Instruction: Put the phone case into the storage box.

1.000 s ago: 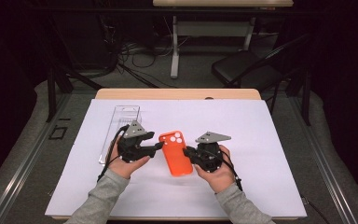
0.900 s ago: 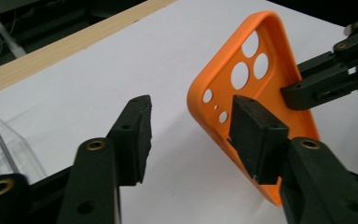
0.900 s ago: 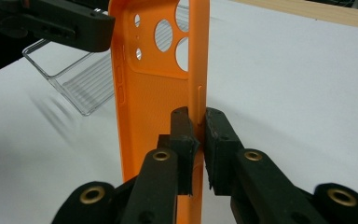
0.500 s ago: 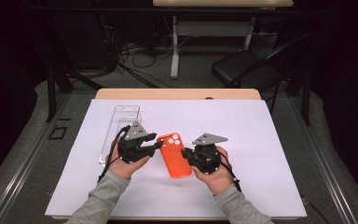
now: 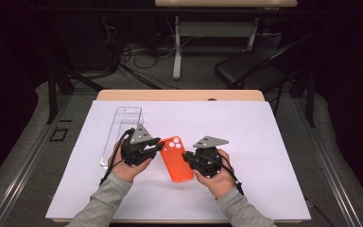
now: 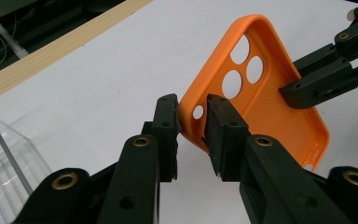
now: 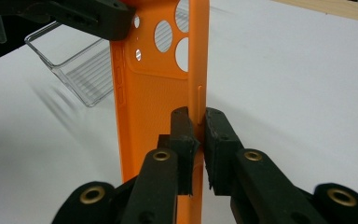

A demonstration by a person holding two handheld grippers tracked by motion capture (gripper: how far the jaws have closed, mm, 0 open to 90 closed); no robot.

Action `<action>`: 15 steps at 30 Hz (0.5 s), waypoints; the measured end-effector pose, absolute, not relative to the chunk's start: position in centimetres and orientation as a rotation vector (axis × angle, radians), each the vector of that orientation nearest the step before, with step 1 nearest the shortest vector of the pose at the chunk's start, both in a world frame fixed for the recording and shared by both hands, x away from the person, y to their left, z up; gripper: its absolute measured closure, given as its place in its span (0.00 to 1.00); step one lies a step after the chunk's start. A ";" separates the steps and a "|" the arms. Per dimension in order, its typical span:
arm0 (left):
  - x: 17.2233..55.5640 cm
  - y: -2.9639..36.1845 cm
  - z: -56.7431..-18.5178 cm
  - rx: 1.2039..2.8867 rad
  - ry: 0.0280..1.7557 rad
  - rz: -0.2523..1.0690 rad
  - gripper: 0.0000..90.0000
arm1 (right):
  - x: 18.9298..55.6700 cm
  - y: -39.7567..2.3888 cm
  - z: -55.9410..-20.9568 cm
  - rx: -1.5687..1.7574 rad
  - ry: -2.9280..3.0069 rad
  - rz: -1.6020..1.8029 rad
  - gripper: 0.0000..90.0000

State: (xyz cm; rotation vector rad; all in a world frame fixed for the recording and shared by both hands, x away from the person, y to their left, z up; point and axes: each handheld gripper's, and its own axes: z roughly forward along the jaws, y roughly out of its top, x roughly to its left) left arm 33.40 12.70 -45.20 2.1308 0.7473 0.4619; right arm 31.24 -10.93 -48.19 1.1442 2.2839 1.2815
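Note:
An orange phone case [image 5: 176,158] with round camera holes hangs between my two grippers over the white sheet. My left gripper [image 5: 158,145] grips its corner by the camera holes. In the left gripper view the jaws [image 6: 193,130] have just been closing, and now pinch the case's rim [image 6: 261,107] between their pads. My right gripper [image 5: 186,158] is shut on the opposite long side. In the right gripper view it [image 7: 198,135] clamps the thin side wall of the case [image 7: 149,93] by the button ridge. The left gripper's jaw [image 7: 107,21] shows at the top left.
A clear plastic box [image 5: 123,130] lies on the white sheet [image 5: 264,137] just left of my left hand, also seen as a clear box [image 7: 79,70] beyond the case. The wooden table edge [image 5: 179,94] runs along the back. A dark chair [image 5: 250,71] stands behind the table.
The left gripper's jaws have closed onto the case's camera corner. The case has shifted slightly to the left. Both hands stay where they were.

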 end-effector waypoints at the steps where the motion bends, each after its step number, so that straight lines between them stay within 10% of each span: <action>1: 33.4 12.7 -45.2 2.136 0.744 0.470 0.83 | 31.2 -10.9 -48.2 1.147 2.287 1.280 0.92; 15: 33.4 12.7 -45.3 2.144 0.751 0.487 0.86 | 31.2 -10.7 -48.3 1.142 2.301 1.275 0.92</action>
